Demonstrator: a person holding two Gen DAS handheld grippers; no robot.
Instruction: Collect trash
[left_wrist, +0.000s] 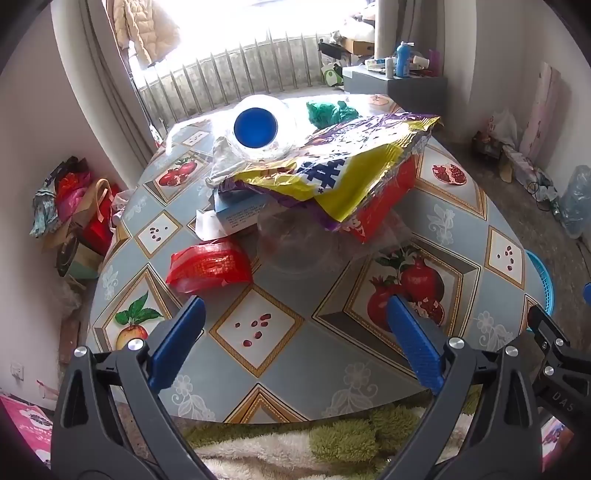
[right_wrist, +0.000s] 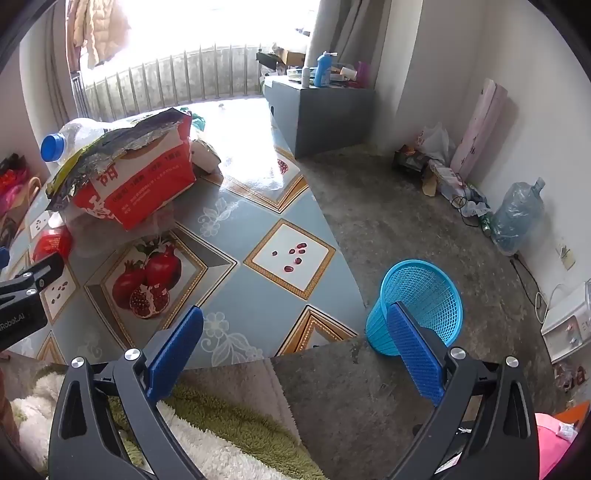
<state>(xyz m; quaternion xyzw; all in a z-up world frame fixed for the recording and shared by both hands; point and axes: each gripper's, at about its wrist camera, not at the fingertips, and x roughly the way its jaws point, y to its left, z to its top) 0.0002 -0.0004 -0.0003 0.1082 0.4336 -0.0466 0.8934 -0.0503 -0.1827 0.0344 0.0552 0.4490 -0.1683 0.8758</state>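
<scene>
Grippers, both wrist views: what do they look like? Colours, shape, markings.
Both match: the left gripper and right gripper have black plastic clamp-style arms with triangular cut-outs and silver round pivot bolts. Each finger carries a flat blue pad with fine ribbed texture. White lettering shows on the black bodies, only partly readable. No cables or sleeves visible.

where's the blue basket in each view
Left wrist: the blue basket is only a sliver at the far right edge, on the floor past the table rim.
Right wrist: the same basket is in full view, lower right of centre, on the floor beside the table, partly behind the right gripper's finger.
Shared landmark: the big pomegranate print on the tablecloth.
</scene>
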